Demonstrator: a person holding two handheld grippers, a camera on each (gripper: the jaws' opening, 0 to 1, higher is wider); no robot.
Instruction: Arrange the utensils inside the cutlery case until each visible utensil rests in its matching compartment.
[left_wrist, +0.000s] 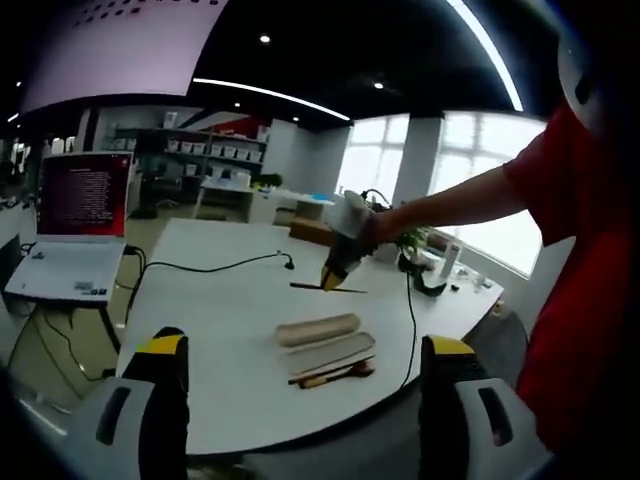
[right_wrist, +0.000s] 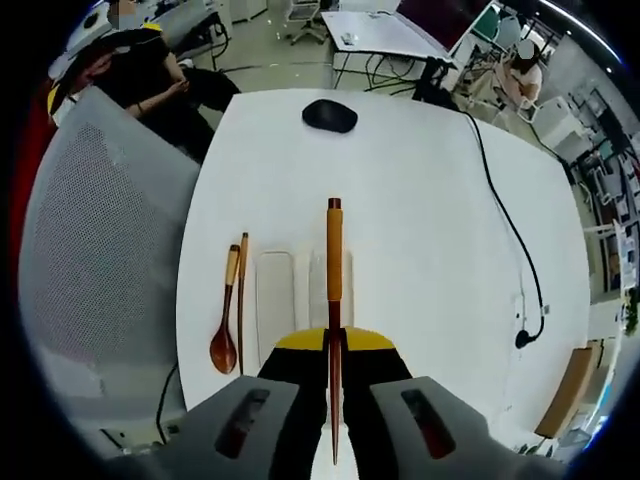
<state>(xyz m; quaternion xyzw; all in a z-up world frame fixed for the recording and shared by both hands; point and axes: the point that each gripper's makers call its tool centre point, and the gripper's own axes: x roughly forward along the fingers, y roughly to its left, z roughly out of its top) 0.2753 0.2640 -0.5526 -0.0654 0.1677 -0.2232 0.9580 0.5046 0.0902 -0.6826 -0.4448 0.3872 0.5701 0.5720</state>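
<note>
Two handheld grippers are seen over a white tabletop (right_wrist: 420, 200). In the right gripper view, the right gripper (right_wrist: 334, 345) is closed on a single wooden chopstick (right_wrist: 334, 260), which is clamped between the yellow-tipped jaws and held lengthwise above the open cutlery case (right_wrist: 275, 295). Both halves of the white case are laid side by side on the tabletop, with the chopstick poised over the right-hand half. A wooden spoon (right_wrist: 225, 330) and a second chopstick (right_wrist: 241, 290) are laid just beside the case on its left, close together and parallel to it.

Further back on the tabletop, a black computer mouse (right_wrist: 330, 115) is seen, and a black cable (right_wrist: 520, 250) is trailed along the right side. A grey mesh chair back (right_wrist: 95, 250) is set against the near left edge, and seated people are visible beyond the tabletop.

In the left gripper view, the left gripper (left_wrist: 305, 365) is held well back from the tabletop with its jaws wide apart and nothing between them. The right gripper (left_wrist: 345, 245) is seen there in a hand of a person in a red sleeve (left_wrist: 560, 190), the chopstick (left_wrist: 328, 288) held level above the case (left_wrist: 325, 340). An open laptop (left_wrist: 80, 225) is stood on a stand to the left.
</note>
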